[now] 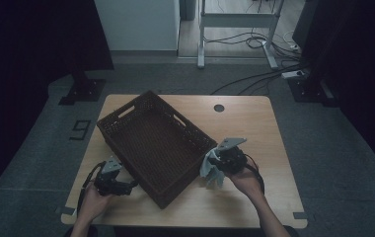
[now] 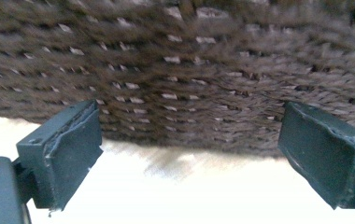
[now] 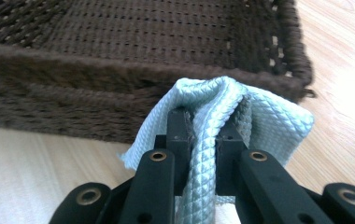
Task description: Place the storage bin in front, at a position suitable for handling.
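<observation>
A: Right tongs [image 3: 203,135], status?

B: I am clenching them on a pale blue quilted cloth [image 3: 264,121]; a fold is running up between the pads. The cloth is hanging just beside the near wall of the brown woven basket [image 1: 151,143], above the counter [image 1: 254,123].

A: Left tongs [image 2: 189,154]?

B: I am holding them released, jaws spread wide, nothing between, facing the basket's outer wall close up.

Wooden table [image 1: 254,123] bears one basket [image 1: 151,143] (dark wicker).
</observation>
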Tool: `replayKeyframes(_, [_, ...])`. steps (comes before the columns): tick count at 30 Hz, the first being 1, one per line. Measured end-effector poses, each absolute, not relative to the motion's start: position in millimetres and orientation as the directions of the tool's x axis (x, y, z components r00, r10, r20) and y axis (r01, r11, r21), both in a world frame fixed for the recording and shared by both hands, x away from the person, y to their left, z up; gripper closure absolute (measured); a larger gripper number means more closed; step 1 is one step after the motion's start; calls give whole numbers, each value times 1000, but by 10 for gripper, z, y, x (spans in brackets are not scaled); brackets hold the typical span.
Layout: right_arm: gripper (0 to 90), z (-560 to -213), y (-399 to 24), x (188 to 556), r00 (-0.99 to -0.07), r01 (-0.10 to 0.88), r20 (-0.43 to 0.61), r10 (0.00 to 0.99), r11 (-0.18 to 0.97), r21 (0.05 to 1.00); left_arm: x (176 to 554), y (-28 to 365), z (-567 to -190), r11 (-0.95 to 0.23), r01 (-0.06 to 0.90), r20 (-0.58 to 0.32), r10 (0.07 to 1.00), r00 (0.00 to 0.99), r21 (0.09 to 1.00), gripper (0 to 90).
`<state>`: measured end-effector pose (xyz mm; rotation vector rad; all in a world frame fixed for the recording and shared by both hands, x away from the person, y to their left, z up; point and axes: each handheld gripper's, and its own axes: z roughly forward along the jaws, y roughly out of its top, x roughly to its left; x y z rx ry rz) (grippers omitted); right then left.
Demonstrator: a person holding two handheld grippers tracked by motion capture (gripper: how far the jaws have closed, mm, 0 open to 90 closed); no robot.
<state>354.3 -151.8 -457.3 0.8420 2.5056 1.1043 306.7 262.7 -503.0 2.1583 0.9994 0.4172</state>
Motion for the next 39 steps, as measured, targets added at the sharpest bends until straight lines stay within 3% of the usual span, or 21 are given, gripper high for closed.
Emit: replayKeyframes(39, [802, -4537, -877, 3014, -922, 254, -4, 386, 615, 746, 3058, 2571, -5113, -440, 539, -18, 763, 647, 719, 10])
